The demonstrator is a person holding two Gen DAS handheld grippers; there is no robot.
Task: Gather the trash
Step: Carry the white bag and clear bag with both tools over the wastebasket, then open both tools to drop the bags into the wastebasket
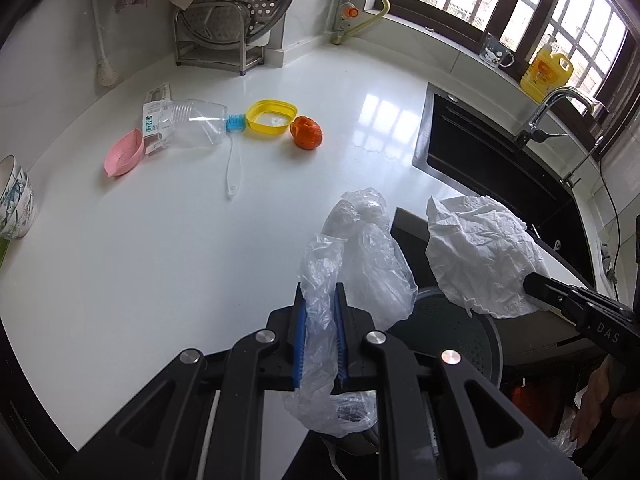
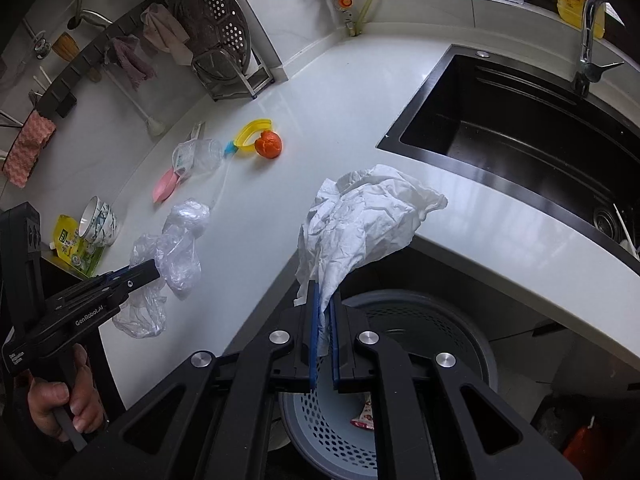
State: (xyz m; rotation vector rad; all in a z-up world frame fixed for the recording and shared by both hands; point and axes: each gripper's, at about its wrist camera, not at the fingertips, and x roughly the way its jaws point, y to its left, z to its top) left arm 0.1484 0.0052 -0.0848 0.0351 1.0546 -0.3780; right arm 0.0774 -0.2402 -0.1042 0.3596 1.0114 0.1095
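Observation:
My left gripper point(image 1: 320, 292) is shut on a crumpled clear plastic bag point(image 1: 368, 256), held over the front edge of the white counter point(image 1: 180, 240). My right gripper point(image 2: 325, 292) is shut on a crumpled white paper towel point(image 2: 360, 220), held just past the counter's edge. Below both stands a grey perforated bin point(image 2: 424, 320) on the floor, with a red and white wrapper point(image 2: 365, 416) inside. The right gripper point(image 1: 530, 284) with the towel point(image 1: 480, 252) shows at the right of the left wrist view. The left gripper point(image 2: 154, 268) with the bag point(image 2: 180, 248) shows at the left of the right wrist view.
Far back on the counter lie a clear plastic bottle point(image 1: 192, 124), a pink dish point(image 1: 124, 154), a yellow ring-shaped lid point(image 1: 272, 116), an orange peel point(image 1: 306, 132) and a brush point(image 1: 234, 152). Stacked bowls point(image 1: 14, 200) stand at the left edge. A black sink point(image 2: 520, 128) lies right.

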